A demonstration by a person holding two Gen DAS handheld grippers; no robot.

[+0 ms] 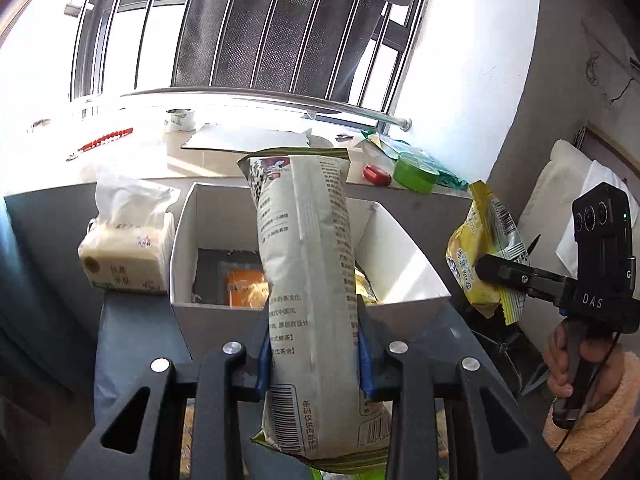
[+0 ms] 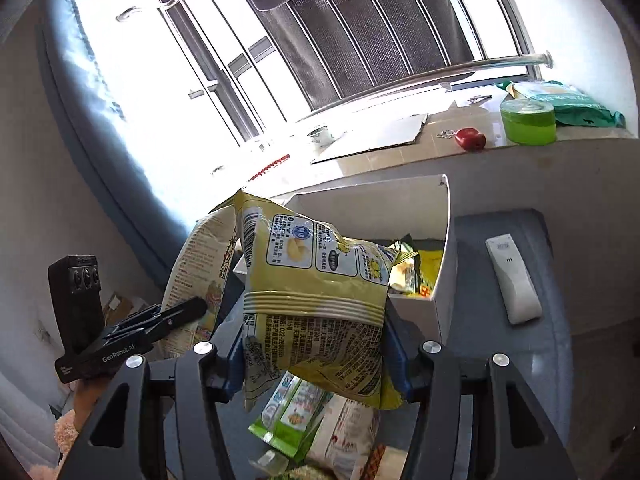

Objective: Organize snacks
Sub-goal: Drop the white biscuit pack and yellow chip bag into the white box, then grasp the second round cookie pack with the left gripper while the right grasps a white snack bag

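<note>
The left hand-held gripper (image 1: 316, 364) was clenched on a tall white snack bag (image 1: 308, 280) covered in printed text, its blue pads pressing the bag's lower half from both sides. The bag stood nearly upright in the air, in front of an open white box (image 1: 208, 216) that sat on a grey table (image 1: 132, 332) below a window sill.

The right hand-held gripper (image 2: 316, 364) grasped a yellow snack bag (image 2: 316, 280) — its jaws stood wider than the left's, with the pads squeezing the crinkled lower part of the packet. In the left wrist view that bag hung to the right of the box, apart from it, with a hand (image 1: 572, 364) in a fuzzy peach sleeve on the handle.

Inside the box lay an orange packet (image 1: 244, 288) and other wrappers. More snack packs (image 2: 304, 412) lay on the table beneath the yellow bag. A tissue pack (image 1: 128, 256) stood just left of the box — a white remote (image 2: 514, 280) lay to its right.
</note>
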